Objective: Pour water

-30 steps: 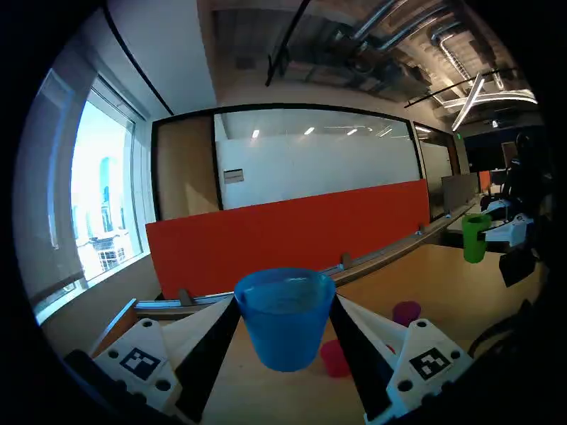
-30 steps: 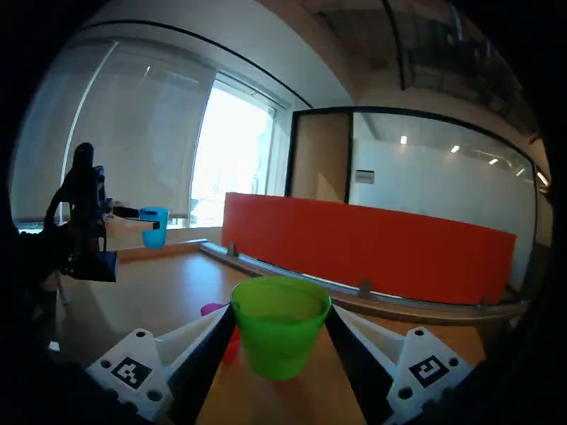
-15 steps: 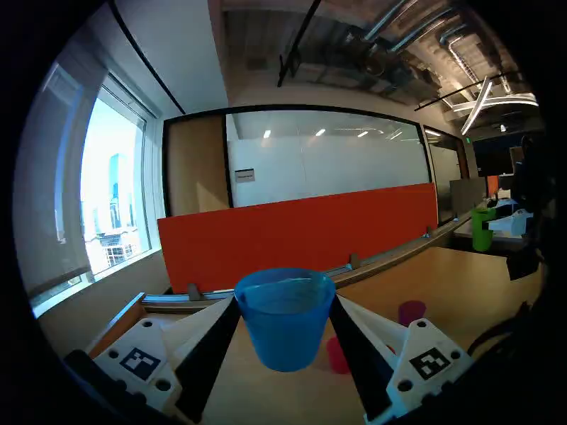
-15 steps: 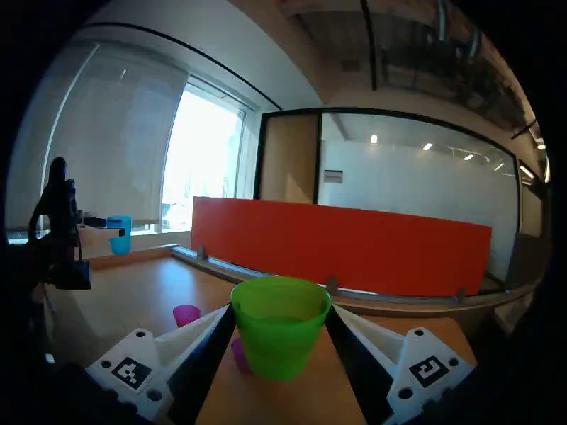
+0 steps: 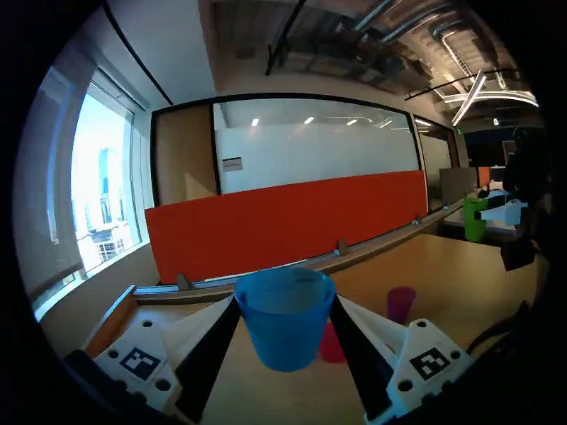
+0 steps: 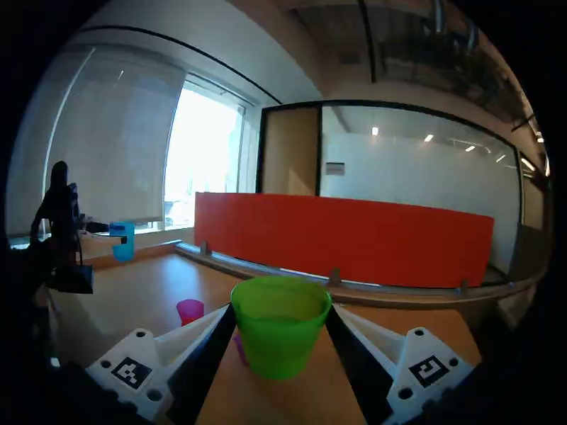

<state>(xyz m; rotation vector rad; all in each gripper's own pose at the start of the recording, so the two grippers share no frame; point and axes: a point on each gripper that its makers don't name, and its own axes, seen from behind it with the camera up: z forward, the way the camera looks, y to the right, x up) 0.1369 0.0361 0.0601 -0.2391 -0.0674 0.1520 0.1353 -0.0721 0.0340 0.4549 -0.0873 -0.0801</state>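
Wood desk point(image 5: 461, 269), orange partition point(image 5: 283, 219), window point(image 5: 99, 205) L, blue cup point(image 5: 285, 319) held

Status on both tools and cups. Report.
Left tool shut on blue cup, upright. Right tool shut on green cup, upright. Magenta cup and red cup stand on desk.

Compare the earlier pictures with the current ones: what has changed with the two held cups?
In the right gripper view the blue cup slid leftward and shrank, so the tools seem to have drawn apart. Nothing was picked up or let go. Unchanged: left tool grips the blue cup, right tool the green cup, both upright; pink cup on the table.
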